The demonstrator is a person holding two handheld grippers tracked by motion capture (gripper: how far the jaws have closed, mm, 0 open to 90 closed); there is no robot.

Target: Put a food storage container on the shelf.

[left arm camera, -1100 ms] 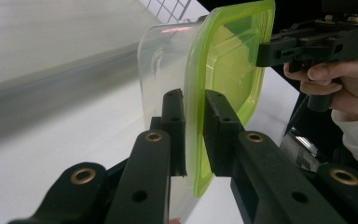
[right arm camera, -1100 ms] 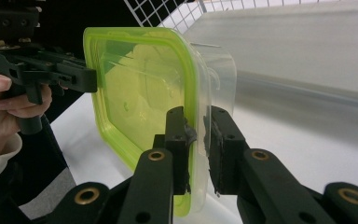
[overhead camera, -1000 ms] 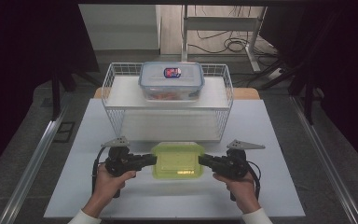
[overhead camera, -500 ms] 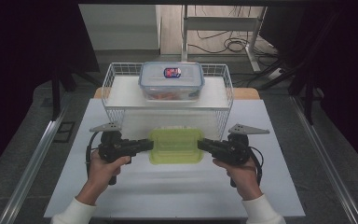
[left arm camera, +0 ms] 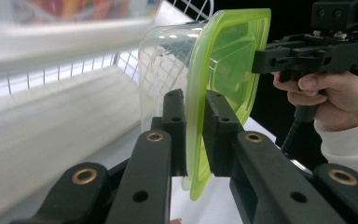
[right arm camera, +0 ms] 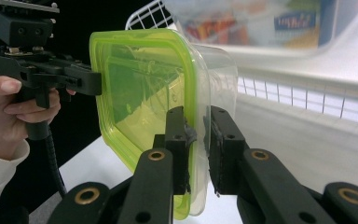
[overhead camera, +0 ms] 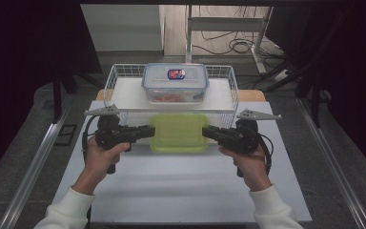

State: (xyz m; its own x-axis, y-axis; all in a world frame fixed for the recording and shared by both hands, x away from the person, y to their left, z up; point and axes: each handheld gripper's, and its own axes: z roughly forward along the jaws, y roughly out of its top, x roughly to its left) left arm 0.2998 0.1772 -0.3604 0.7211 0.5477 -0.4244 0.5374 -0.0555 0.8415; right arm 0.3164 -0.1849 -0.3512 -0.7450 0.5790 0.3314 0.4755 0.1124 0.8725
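The wire basket (overhead camera: 124, 71) is blocking the way ahead; the blue-lidded container (overhead camera: 175, 82) is occupying its middle; the surface (overhead camera: 171, 181) is lying open nearer.

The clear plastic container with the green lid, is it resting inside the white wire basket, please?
No, the clear plastic container with the green lid hangs before the white wire basket, clamped between both grippers.

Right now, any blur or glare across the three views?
High view: sharp, table evenly lit, surroundings dark. Left gripper view: basket and top edge blurred, glare specks on the green-lidded container. Right gripper view: blue-lidded container out of focus, jaws crisp.
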